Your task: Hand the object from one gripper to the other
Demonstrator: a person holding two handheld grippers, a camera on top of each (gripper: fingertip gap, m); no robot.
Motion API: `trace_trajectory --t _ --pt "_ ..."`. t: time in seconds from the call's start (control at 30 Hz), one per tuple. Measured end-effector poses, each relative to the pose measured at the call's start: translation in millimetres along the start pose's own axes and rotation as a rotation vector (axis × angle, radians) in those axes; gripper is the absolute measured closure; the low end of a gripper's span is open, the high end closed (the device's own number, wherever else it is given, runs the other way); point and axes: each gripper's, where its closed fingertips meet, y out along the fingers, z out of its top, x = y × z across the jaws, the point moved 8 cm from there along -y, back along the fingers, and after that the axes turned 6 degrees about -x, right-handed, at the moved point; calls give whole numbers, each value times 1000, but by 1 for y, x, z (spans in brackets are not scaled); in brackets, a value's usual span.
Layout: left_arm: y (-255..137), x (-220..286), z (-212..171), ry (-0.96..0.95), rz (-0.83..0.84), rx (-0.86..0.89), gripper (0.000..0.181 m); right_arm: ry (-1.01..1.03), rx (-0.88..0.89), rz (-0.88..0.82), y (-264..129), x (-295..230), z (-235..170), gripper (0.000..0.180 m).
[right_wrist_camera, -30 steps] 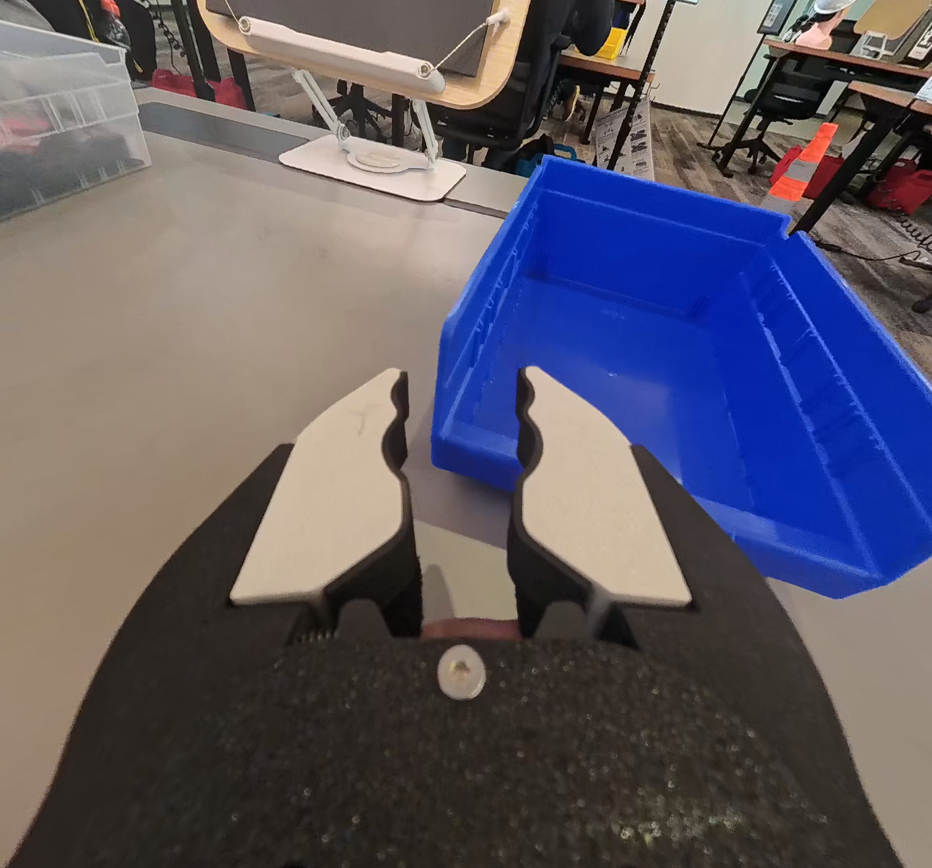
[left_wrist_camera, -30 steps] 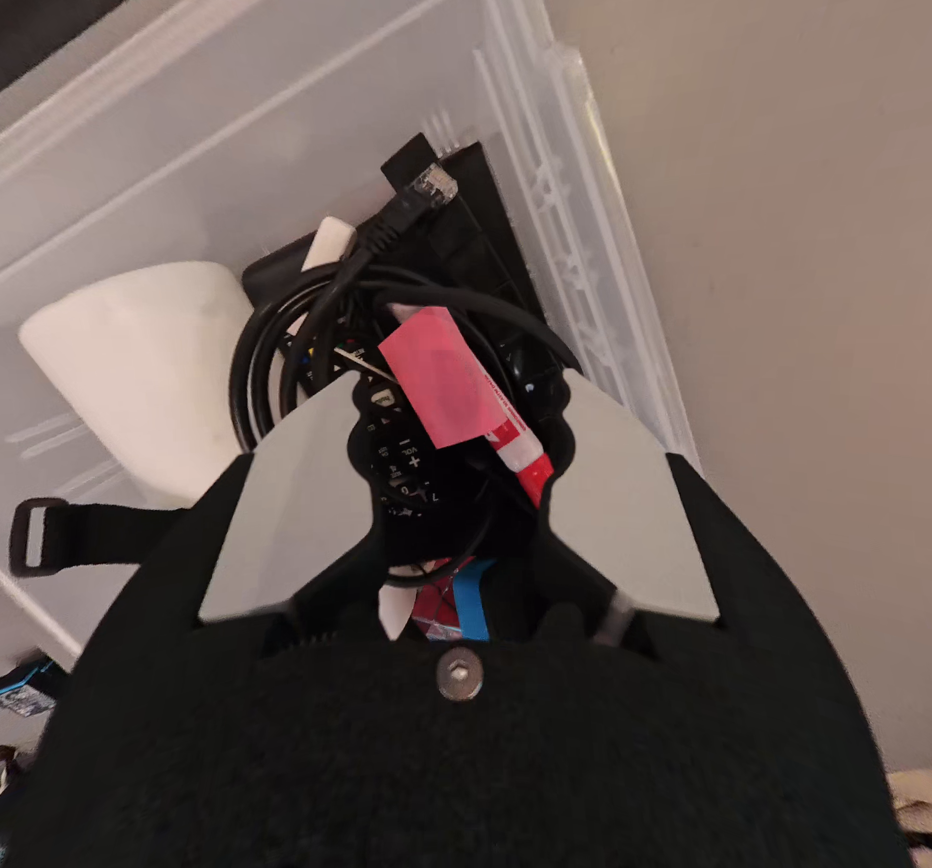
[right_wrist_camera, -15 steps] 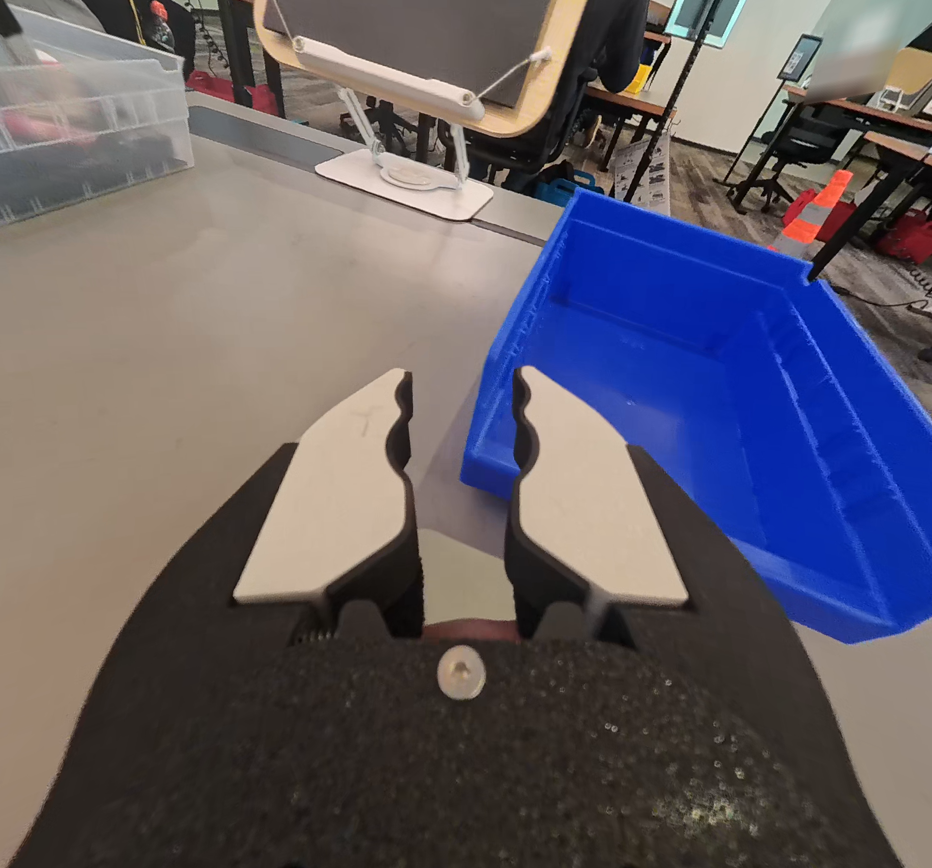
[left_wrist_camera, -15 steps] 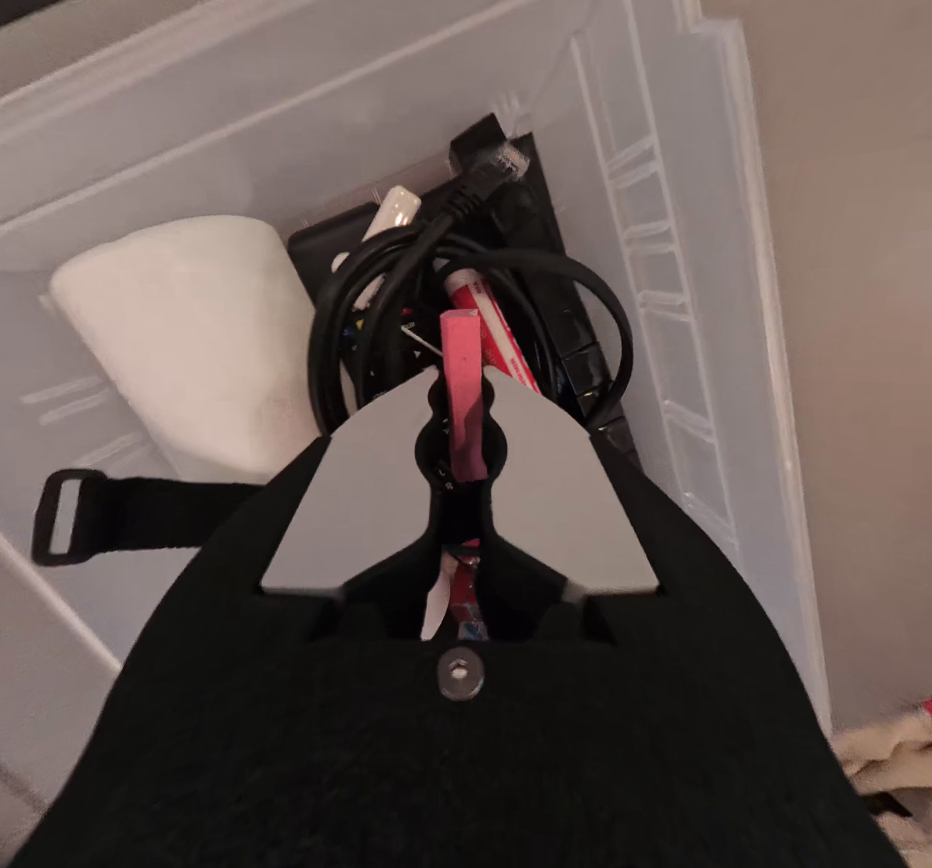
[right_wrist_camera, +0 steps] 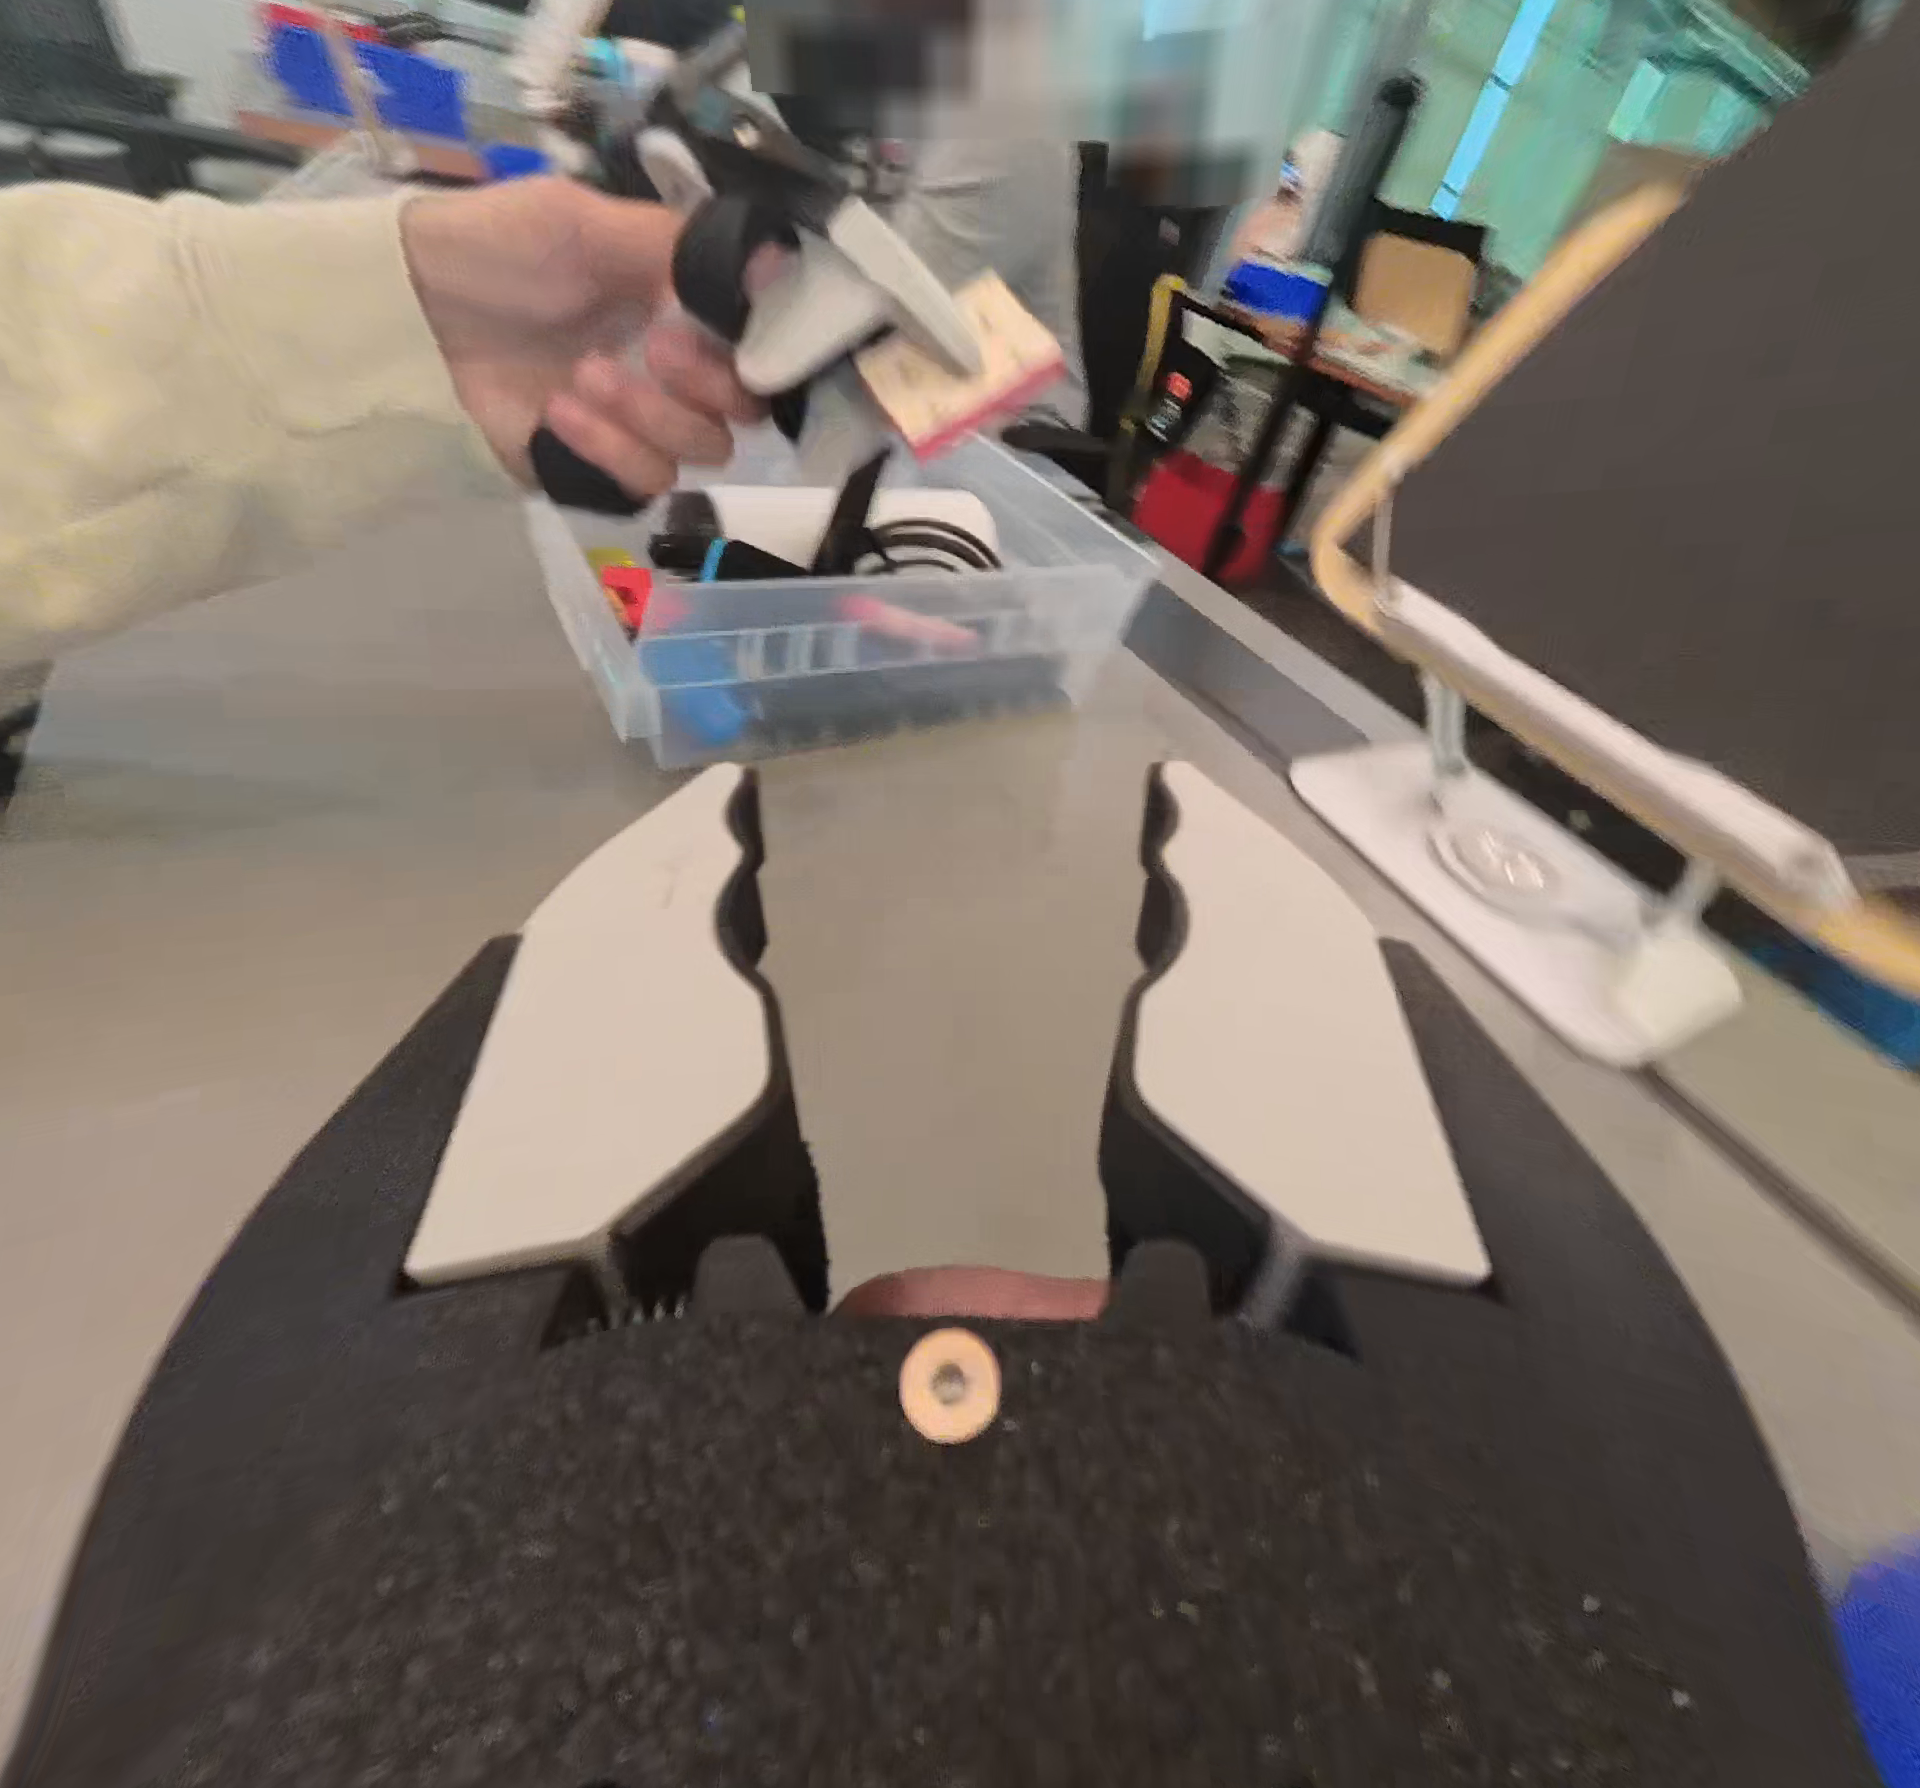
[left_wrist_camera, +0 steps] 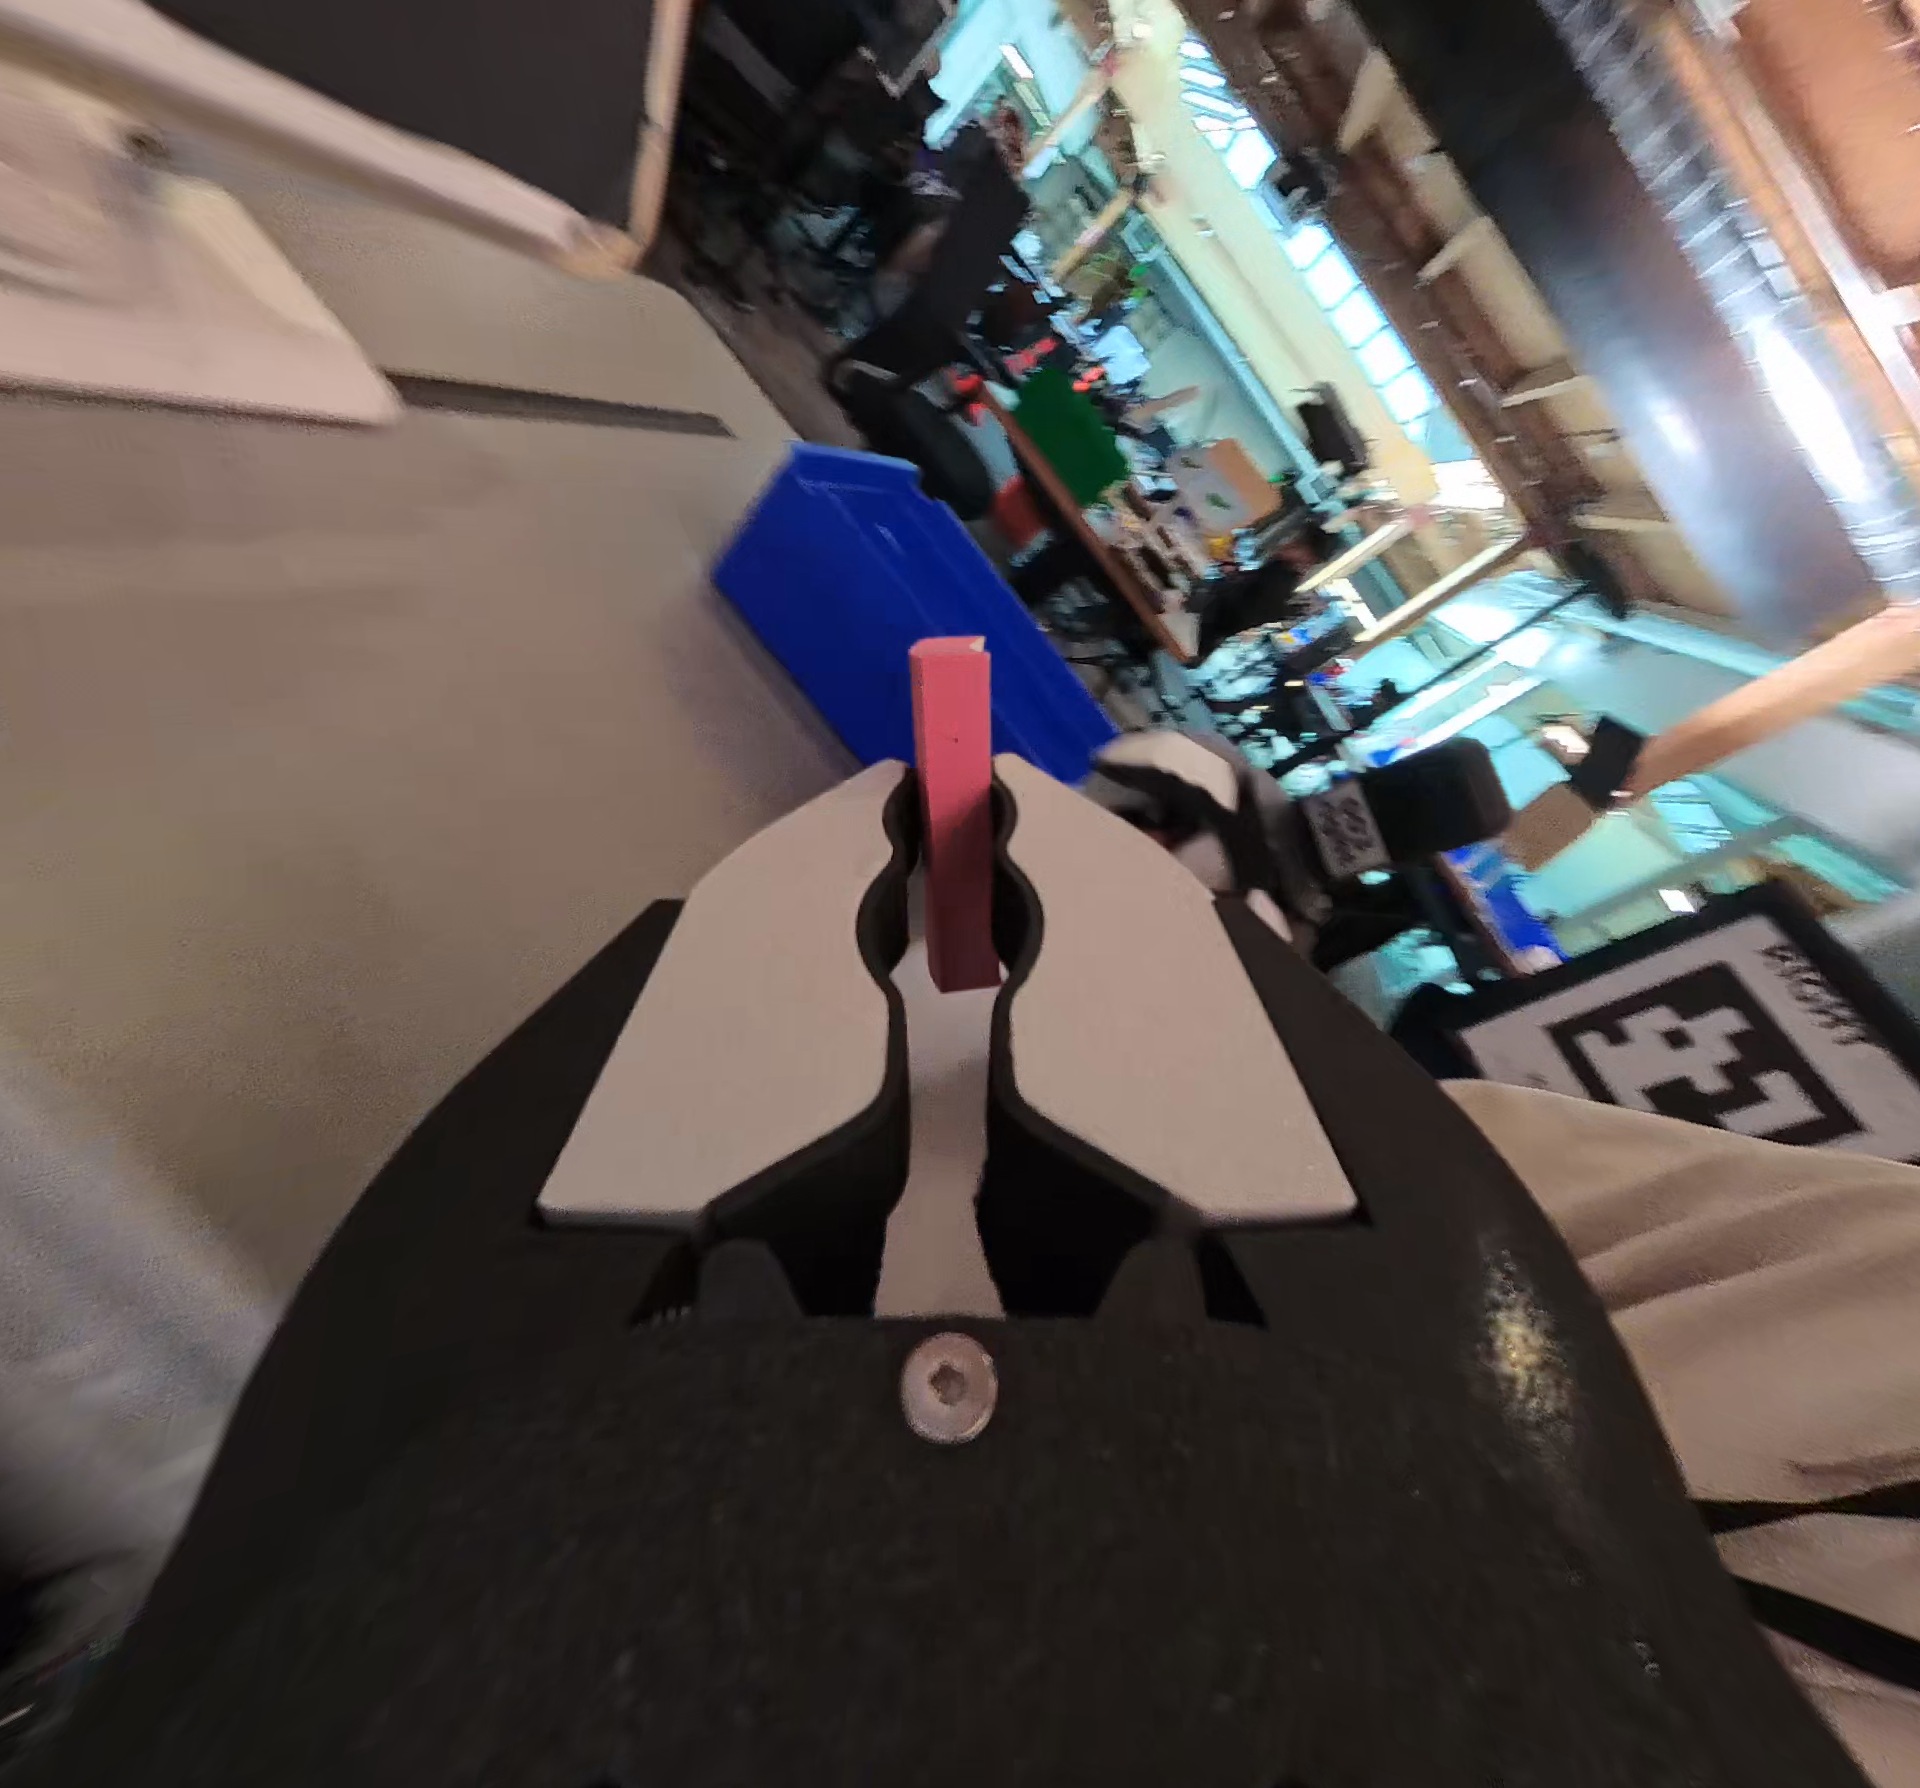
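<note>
While it is clamped edge-on between the two fingers of the left gripper (left_wrist_camera: 951, 782), the pink eraser (left_wrist_camera: 954, 834) is held upright in the air above the desk (left_wrist_camera: 312, 699), its top end standing clear of the fingertips. From the right wrist view the same eraser (right_wrist_camera: 961, 367) is seen as a flat pinkish slab, gripped by the left gripper (right_wrist_camera: 935, 336) above the clear plastic tray (right_wrist_camera: 873, 658); the left hand (right_wrist_camera: 561, 325), with a cream sleeve (right_wrist_camera: 187, 388) behind it, is wrapped around the handle. Cables, a white block and small red and blue items are seen lying in the tray, which is set near the far edge of the desk. The fingers of the right gripper (right_wrist_camera: 951, 803) are spread well apart with nothing between them, and are pointed toward the tray and the eraser from some way off. A blue bin (left_wrist_camera: 894, 595) is seen on the desk beyond the left gripper, and a board on a white stand (right_wrist_camera: 1507, 865) is placed at the desk's far edge, to the right of the tray.
</note>
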Motion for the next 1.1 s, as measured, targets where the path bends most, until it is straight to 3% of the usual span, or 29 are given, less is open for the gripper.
trace_trajectory --t 0.07,0.17,0.3,0.37,0.57,0.67,0.8,0.93,1.0,1.1 --pt "28 14 -35 -65 -102 -16 171 -123 -46 33 25 -2 4 97" --pt "53 23 -79 -148 -176 -66 172 -214 -52 19 41 -19 1 95" --pt "66 13 -112 -91 36 -154 171 -336 -129 10 49 -42 -14 104" --pt "68 11 -115 -17 125 -160 171 -353 -184 9 52 -45 -14 106" --pt "77 10 -120 -9 148 -190 171 -348 -347 51 64 -48 -25 104" --pt "83 9 -123 2 200 -216 171 -416 -406 -16 70 -49 -35 121" --pt "89 10 -125 60 280 -233 170 -457 -432 -41 70 -48 -41 122" --pt "79 18 -120 107 256 -215 146 -456 -381 -84 63 -38 -42 123" --pt "62 20 -114 164 247 -149 139 -390 -318 -87 57 -28 -42 124" --pt "40 17 -113 357 261 -97 139 -68 -172 64 46 -11 -49 125"
